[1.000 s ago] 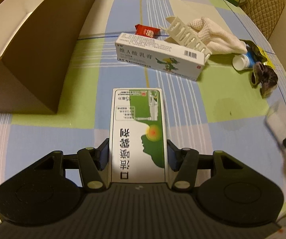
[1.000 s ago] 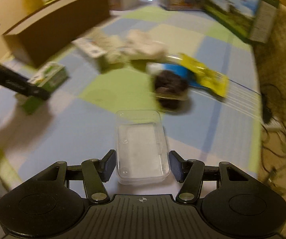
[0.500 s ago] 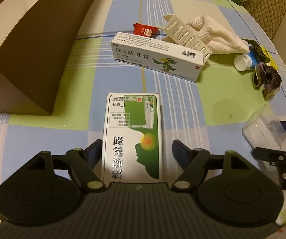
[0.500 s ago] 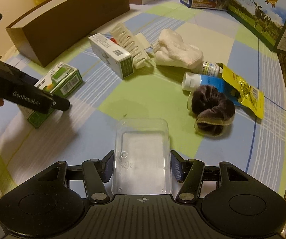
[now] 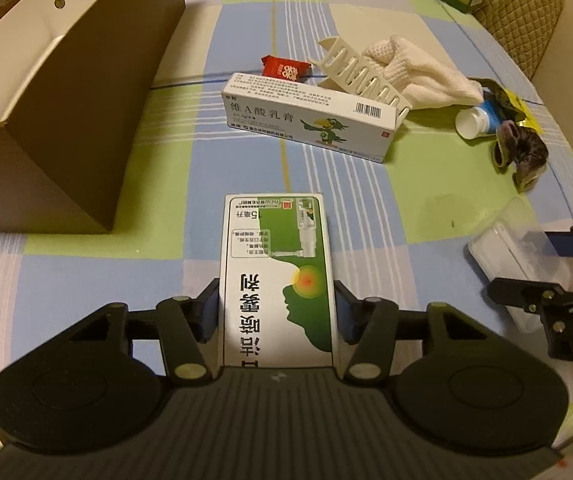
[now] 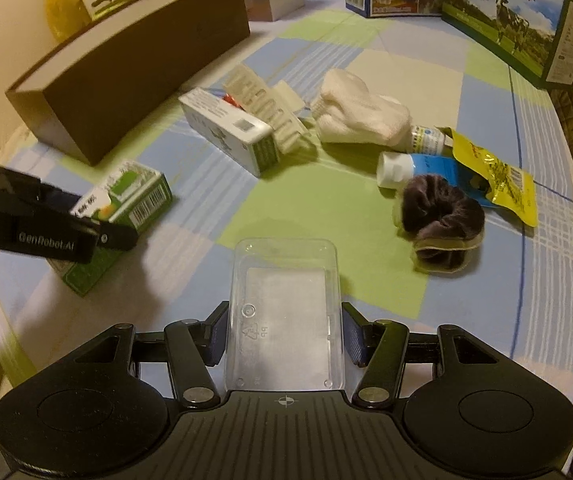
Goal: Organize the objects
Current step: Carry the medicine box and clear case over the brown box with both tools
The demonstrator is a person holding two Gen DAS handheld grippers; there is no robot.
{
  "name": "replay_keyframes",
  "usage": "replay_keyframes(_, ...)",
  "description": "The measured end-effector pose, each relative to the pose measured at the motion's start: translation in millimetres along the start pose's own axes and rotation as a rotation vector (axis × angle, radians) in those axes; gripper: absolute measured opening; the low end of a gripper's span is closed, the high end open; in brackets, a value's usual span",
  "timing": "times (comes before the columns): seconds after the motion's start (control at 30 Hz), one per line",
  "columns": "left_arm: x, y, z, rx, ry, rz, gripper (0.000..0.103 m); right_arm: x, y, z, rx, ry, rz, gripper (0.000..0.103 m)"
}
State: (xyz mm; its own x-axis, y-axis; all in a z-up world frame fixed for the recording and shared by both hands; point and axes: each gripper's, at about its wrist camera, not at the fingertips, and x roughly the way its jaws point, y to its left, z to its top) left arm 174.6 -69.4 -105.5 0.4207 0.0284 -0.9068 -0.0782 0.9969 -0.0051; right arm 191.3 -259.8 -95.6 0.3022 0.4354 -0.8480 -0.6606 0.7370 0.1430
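Left claw (image 5: 277, 312) re-closed onto green spray box (image 5: 276, 264), right claw (image 6: 285, 338) gripping clear plastic case (image 6: 284, 312), contents unclear

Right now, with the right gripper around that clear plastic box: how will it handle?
The clear plastic box looks thin-walled and empty, so probably light and apt to flex. Its smooth sides may slip between the right gripper pads. Lying flat, it is unlikely to roll.
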Motion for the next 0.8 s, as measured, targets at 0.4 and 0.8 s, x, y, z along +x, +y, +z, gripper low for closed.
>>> replay_keyframes(0.4,-47,40,5,0.082,-0.066,-0.122,0.051,-25,50,26,0.175,-0.098,0.019,0.053)
replay_keyframes(0.8,-112,110,30,0.078,-0.21,-0.163,0.051,-23,121,90,0.184,-0.215,0.126,0.053)
